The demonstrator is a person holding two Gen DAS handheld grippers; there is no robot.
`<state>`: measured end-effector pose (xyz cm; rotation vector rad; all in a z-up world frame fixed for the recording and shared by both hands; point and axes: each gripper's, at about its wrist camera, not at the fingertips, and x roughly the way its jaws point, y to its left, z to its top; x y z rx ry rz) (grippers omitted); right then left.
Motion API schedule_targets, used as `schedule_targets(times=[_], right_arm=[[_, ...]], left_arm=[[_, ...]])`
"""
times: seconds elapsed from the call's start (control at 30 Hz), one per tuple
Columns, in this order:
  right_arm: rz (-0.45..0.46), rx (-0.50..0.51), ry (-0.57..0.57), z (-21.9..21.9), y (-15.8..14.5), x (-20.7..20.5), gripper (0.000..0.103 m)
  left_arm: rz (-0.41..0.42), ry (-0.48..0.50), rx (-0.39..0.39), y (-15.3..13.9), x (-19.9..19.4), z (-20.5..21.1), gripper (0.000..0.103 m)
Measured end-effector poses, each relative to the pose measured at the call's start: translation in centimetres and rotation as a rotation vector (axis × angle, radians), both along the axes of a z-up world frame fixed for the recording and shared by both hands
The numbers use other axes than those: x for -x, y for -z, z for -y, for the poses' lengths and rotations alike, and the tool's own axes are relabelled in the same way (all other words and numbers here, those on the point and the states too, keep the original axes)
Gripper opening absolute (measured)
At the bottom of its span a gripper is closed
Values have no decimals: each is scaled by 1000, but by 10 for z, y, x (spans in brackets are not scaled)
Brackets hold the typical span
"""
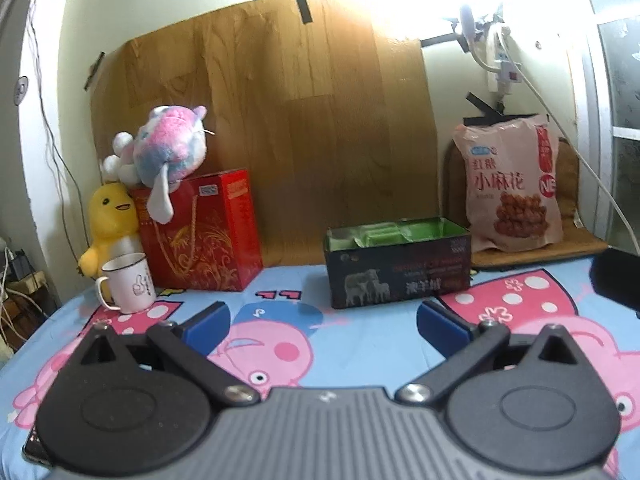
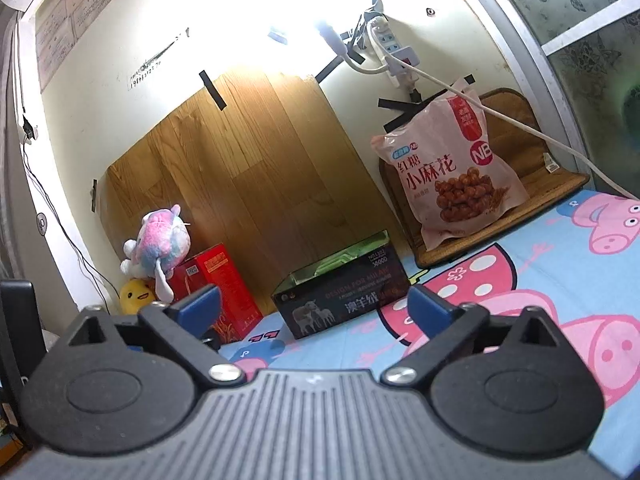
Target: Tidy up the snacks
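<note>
Progress: green packets point(image 1: 374, 236) already lay inside the open dark box point(image 1: 400, 276), which stood on the cartoon-print sheet point(image 1: 352, 332) near the wood-grain board point(image 1: 280, 120). The large snack bag point(image 1: 510, 184) leaned upright on a woven mat point(image 1: 576, 240), well apart from the box; judged the remaining item, though whether it was meant for the box could not be told.

Tools: left gripper point(image 1: 324, 320) and right gripper point(image 2: 314, 308) both had jaws spread wide, nothing between them, hovering short of the box.

Materials:
- Box: rigid printed card, rectangular, green-lined.
- Bag: glossy crinkled plastic, pillow-shaped.
- Sheet: soft cloth.
- Pads: blue, flat.
</note>
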<state>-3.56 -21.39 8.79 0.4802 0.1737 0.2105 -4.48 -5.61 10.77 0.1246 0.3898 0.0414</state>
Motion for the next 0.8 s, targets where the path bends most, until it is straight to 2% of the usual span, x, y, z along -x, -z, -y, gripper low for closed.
schedule_targets(times=[0.17,0.5,0.8], right_arm=[[-4,9,9,-2,2,1,103],[-78,5,0,-1,7,-5,103],[-88,3,-7,-2,7,-4,103]], left_arm=[[-7,-48,-71,6,2,8,103],[-129,-47,-41,18,-7,7,103],[-144,-35,-59,22,-6,8,103]])
